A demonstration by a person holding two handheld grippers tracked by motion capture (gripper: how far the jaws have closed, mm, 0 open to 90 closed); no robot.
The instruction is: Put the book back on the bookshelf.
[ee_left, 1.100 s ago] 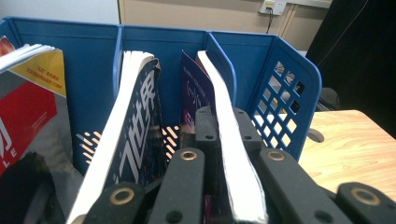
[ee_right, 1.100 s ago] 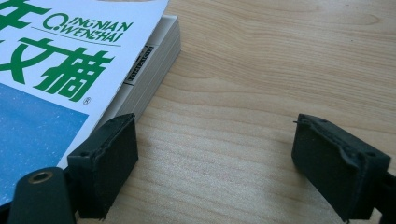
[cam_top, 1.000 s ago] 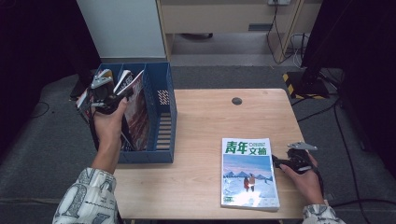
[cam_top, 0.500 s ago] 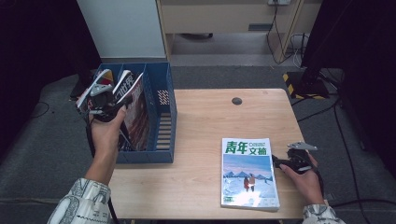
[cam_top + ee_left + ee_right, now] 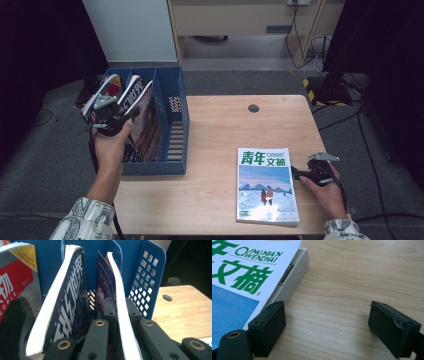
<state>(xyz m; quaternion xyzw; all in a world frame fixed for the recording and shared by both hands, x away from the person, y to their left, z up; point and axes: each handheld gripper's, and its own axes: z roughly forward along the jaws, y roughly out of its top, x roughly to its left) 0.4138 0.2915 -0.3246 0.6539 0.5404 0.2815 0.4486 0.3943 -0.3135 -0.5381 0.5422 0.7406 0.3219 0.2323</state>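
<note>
At the table's left edge, the left gripper [image 5: 131, 114] pinches a magazine [image 5: 120, 302] by its edge; its black jaws press on both sides of the white page block, seen close up in the left gripper view. That magazine stands tilted inside the blue rack [image 5: 172, 165], in the compartment next to the perforated divider [image 5: 146, 277]. Two more magazines lean beside it: a dark one with large white characters [image 5: 67, 297], just left of the held one, and, farther left, a red and grey one [image 5: 15, 290]. From the high view the person's left hand [image 5: 111, 145] reaches over the rack's near left corner, sleeve patterned.

On the table's right side, the right gripper [image 5: 327, 325] rests low over the wooden table [image 5: 220, 130] with jaws spread wide and nothing between them. Its left jaw sits just beside the spine of a thick magazine [image 5: 266, 184] with green characters, which lies flat, cover up, near the front right of the table. The right hand [image 5: 325, 187] holds the gripper just right of that magazine. A small dark hole [image 5: 254, 108] marks the tabletop toward the far edge.
</note>
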